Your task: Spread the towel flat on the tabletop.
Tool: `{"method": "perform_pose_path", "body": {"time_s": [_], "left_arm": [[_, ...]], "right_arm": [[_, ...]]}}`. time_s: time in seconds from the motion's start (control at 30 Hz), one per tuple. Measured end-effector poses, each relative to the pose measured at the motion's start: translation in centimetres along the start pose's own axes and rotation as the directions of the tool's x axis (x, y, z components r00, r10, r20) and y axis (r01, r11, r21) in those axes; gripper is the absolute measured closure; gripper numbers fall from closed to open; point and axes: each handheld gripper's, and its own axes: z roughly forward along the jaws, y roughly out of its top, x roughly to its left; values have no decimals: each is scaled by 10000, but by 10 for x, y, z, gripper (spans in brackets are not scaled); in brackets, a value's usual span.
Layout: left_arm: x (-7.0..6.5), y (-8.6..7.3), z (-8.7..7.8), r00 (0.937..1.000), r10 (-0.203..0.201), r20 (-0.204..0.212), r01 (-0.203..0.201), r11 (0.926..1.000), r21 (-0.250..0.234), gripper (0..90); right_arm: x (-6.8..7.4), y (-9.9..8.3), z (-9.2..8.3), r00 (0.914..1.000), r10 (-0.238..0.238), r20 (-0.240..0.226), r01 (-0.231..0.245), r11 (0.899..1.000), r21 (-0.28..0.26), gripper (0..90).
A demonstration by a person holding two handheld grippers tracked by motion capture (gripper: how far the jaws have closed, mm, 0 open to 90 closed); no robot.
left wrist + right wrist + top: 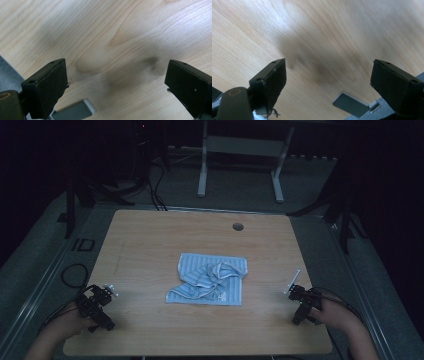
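We hold both tongs wide, empty: left gripper [111, 291] and right gripper [292, 289] flank the towel [210, 279], w/ its long axis running between them, roughly equidistant.

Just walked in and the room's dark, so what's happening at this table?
A person sits at a wooden table holding a gripper in each hand. The left gripper and right gripper are near the table's front corners, both with jaws wide apart and holding nothing. A crumpled blue striped towel lies in the middle of the table, well apart from both grippers and untouched.
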Motion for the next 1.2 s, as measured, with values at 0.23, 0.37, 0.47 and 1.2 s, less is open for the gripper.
{"method": "perform_pose_path", "body": {"time_s": [0.23, 0.37, 0.47, 1.2], "left_arm": [[-13, 14, -1, 9991, 421, 48, -419, 9987, -286, 59], [-24, 26, -1, 9963, 860, 89, -856, 9957, -348, 64], [-33, 35, -3, 9925, 1210, 186, -1200, 9917, -471, 73], [-88, 107, -11, 9553, 2949, 211, -2905, 9496, -1176, 73]], "right_arm": [[6, 8, -3, 9977, -662, -148, 660, 9977, -140, 202], [7, 16, -5, 9962, -872, -56, 870, 9959, -241, 209], [9, 21, -7, 9944, -1058, -3, 1057, 9938, -351, 224], [30, 80, -14, 9678, -2496, 315, 2506, 9674, -362, 284]]}}
